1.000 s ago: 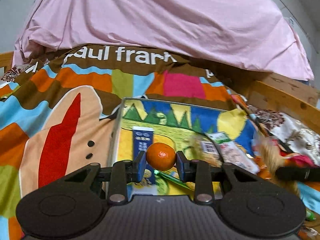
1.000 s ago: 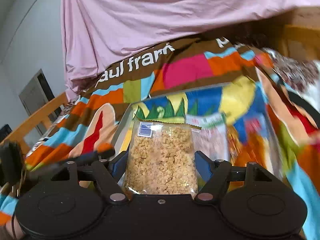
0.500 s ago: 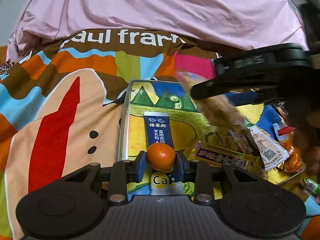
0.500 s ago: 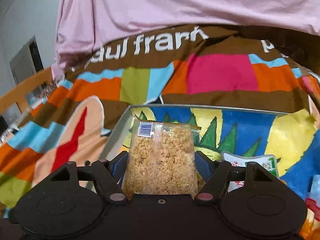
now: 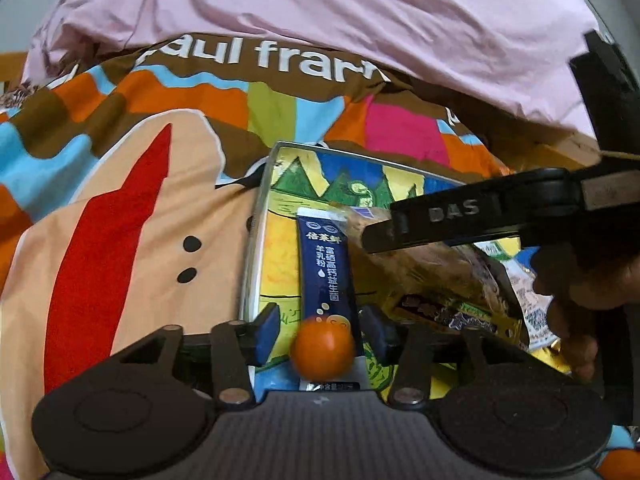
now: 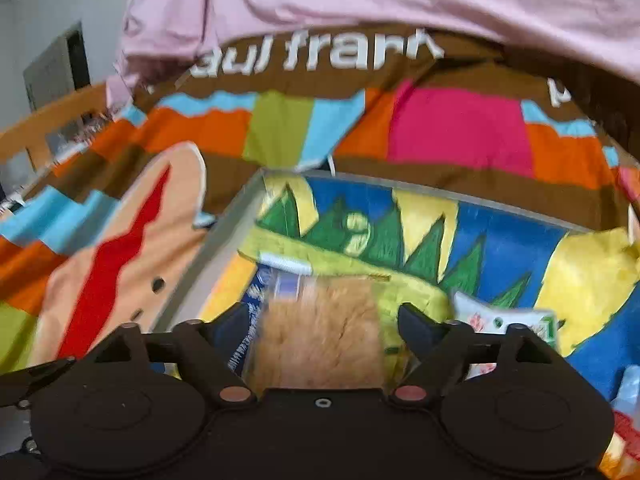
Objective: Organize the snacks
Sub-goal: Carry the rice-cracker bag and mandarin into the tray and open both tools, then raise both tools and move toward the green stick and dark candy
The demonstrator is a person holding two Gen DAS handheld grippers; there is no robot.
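My left gripper [image 5: 320, 334] hangs low over the painted tray [image 5: 256, 240]. Its jaws are opening, and a small orange [image 5: 322, 350], blurred, sits between them with a gap on each side, over a dark blue sachet [image 5: 324, 264]. In the right wrist view my right gripper [image 6: 326, 328] is over the same tray [image 6: 224, 232]. Its jaws are also opening; the clear bag of golden crumbly snack [image 6: 320, 336] is blurred between them, and the pads are off it. One right finger [image 5: 460, 216] crosses the left wrist view above that bag [image 5: 420, 268].
A yellow packet [image 5: 452, 312] and a white packet [image 5: 528, 300] lie on the tray's right part, as does a white-green packet [image 6: 508, 324]. A hand [image 5: 580, 300] holds the right gripper. A colourful blanket [image 5: 120, 200] and a pink sheet [image 5: 320, 12] surround the tray. Another orange [image 5: 624, 464] lies bottom right.
Both grippers came in over the tray and widened their jaws. The orange slipped free of the left pads and sank; the snack bag slid down out of the right pads.
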